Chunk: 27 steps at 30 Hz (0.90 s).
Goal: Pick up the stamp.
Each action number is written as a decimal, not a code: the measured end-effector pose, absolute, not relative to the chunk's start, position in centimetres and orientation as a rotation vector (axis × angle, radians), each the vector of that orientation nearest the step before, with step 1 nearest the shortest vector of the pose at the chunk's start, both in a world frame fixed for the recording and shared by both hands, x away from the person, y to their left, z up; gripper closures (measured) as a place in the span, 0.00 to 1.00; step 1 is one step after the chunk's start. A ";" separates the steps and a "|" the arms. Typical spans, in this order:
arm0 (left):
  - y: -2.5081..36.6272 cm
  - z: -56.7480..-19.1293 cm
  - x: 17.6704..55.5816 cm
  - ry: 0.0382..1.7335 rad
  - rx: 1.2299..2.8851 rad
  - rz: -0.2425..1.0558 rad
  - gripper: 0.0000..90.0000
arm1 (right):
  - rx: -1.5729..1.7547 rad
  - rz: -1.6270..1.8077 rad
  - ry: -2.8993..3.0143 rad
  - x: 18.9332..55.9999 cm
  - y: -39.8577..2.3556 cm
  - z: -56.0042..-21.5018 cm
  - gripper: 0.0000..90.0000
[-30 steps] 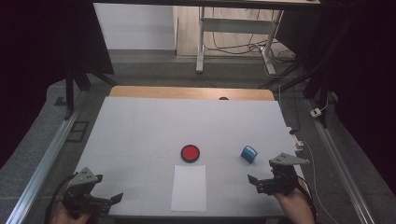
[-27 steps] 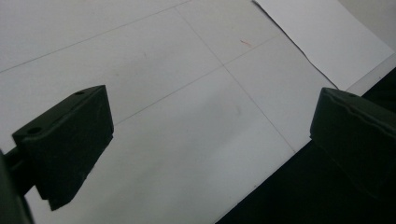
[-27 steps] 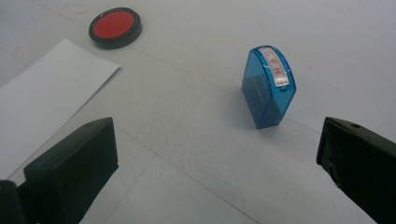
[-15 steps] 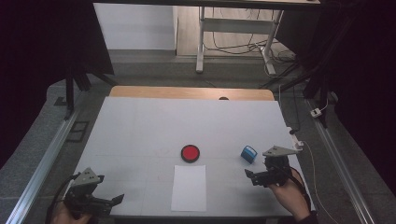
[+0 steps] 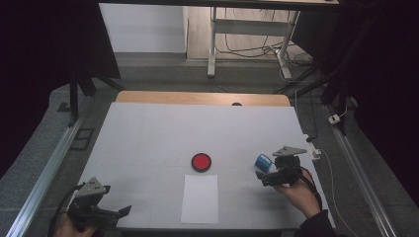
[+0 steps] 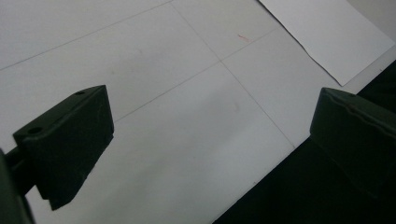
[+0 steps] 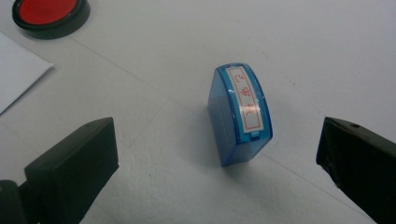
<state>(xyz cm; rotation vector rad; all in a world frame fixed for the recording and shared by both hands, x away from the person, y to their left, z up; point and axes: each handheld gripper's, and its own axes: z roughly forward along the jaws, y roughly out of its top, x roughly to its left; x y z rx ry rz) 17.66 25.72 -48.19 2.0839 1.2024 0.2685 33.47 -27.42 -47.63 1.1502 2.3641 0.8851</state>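
Observation:
A small blue stamp [image 7: 239, 114] with a white label in red characters stands upright on the white table, also seen in the high view as the blue stamp [image 5: 262, 161]. My right gripper [image 5: 263, 176] hovers just in front of it with its jaws wide apart; in the right gripper view the right gripper [image 7: 219, 163] frames the stamp without touching it. A round red ink pad [image 5: 201, 161] in a black case lies at the table's middle, above a white sheet of paper [image 5: 200, 198]. My left gripper [image 5: 117, 216] rests open at the front left corner.
The left gripper view shows the paper's corner [image 6: 327, 37] and the table's front edge [image 6: 261, 179], with darkness beyond. A wooden strip [image 5: 197, 98] borders the table's far side. Metal rails [image 5: 49, 168] run along both sides. A white connector and cable [image 5: 316, 153] lie at the right edge.
My right gripper has moved forward and to the left, closing in on the blue stamp. The left gripper has stayed at the front left corner.

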 end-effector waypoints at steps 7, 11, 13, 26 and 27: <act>25.8 -48.2 17.7 1.202 2.083 0.265 0.00 | 1.126 0.871 2.387 34.6 -27.2 -47.9 0.00; 25.7 -48.2 17.7 1.200 2.084 0.264 0.00 | 1.109 0.860 2.402 35.2 -27.0 -48.2 0.00; 25.7 -48.2 17.7 1.201 2.084 0.261 0.00 | 1.124 0.865 2.399 35.6 -27.1 -48.2 0.04; 25.6 -48.2 17.7 1.197 2.097 0.261 0.01 | 1.137 0.858 2.439 37.2 -27.7 -47.6 0.43; 25.6 -48.2 17.7 1.197 2.098 0.261 0.01 | 1.128 0.852 2.453 37.4 -27.7 -47.4 0.48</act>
